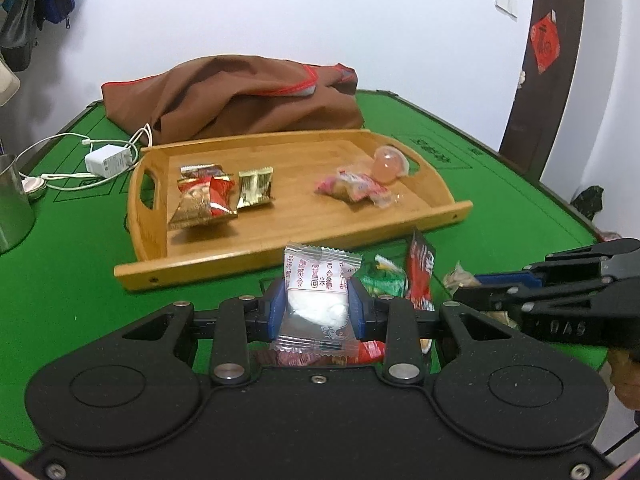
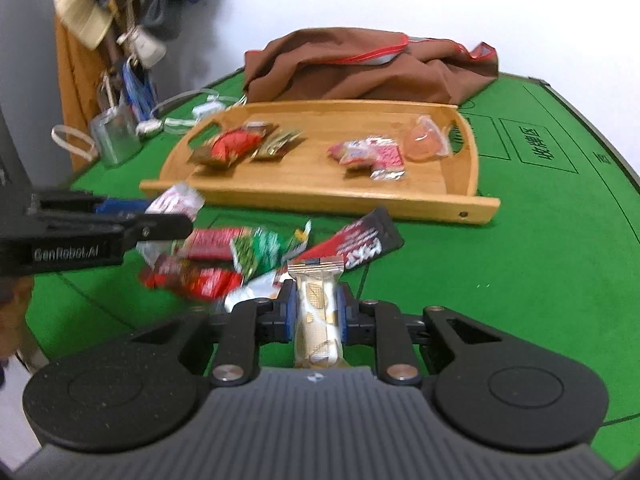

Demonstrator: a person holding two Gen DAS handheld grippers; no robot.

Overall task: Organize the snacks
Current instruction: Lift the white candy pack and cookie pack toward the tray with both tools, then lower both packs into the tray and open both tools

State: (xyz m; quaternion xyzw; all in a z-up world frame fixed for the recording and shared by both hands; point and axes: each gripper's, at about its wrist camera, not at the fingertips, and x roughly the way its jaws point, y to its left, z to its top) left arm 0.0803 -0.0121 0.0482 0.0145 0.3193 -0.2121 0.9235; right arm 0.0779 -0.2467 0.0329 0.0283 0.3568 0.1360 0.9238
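**Both tongs hold wrapped snacks above a green bench**

The left tongs point(image 1: 316, 304) are clamped on a white translucent snack packet with red printed characters point(image 1: 316, 296), held upright between the blue pads just above the green felt bench point(image 1: 72, 272). The right tongs point(image 2: 316, 312) are clamped on a cream and gold wrapped snack bar point(image 2: 318, 308), which stands lengthwise between their blue pads.

Below and between the two tongs, a loose pile of snacks lies on the bench: red wrappers point(image 2: 200, 276), a green packet point(image 2: 256, 252) and a long black and red sachet point(image 2: 364, 244).

Just beyond the pile sits a shallow wooden tray with cut-out handles point(image 1: 200, 268). On its left side lie red and gold wrapped sweets point(image 1: 204, 200) beside a gold foil packet point(image 1: 256, 186). On its right side lie pink and white wrapped sweets point(image 1: 352, 188) next to a small pink jelly cup point(image 1: 390, 164).

Behind the tray is a crumpled brown cloth bag with red trim point(image 1: 240, 96). Left of the tray, a white charger with its cable point(image 1: 106, 162) lies near a metal cup point(image 1: 14, 196).
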